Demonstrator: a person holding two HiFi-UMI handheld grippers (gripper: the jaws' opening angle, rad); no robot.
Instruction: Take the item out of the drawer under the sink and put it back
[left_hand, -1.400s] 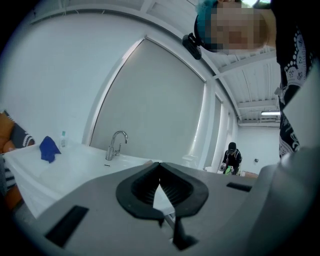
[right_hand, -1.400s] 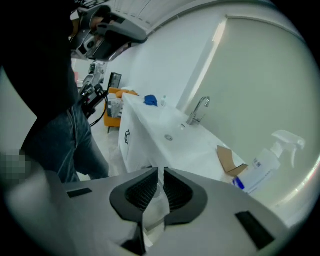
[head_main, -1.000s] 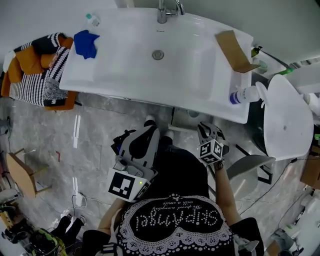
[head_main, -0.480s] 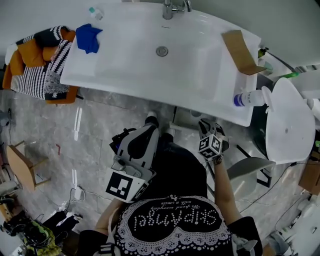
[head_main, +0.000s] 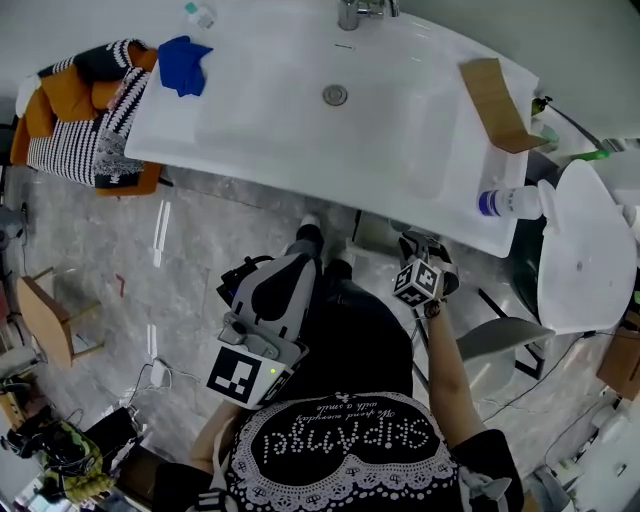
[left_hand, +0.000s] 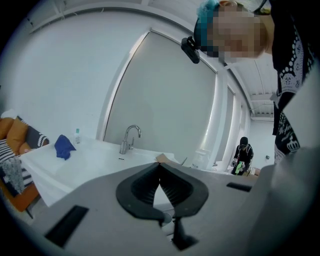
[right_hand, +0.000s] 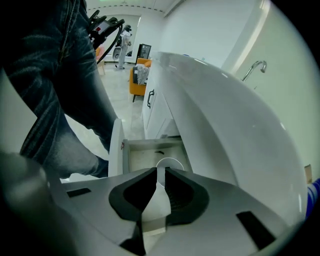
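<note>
Under the white sink (right_hand: 225, 115) the drawer (right_hand: 145, 152) is pulled out. The right tongs (right_hand: 160, 172) have been lowered towards it over the last second, jaws kept just a slit apart with nothing gripped, so the pick-up looks about to start tbh. A round white item (right_hand: 169, 162) is seen lying in the drawer just past the tips, while the left tongs (left_hand: 160, 167) are held shut and empty. Room's tight: sink edge overhanging on the right tongs' right, drawer front (right_hand: 116, 150) and a jeans leg (right_hand: 65, 90) on their left.
</note>
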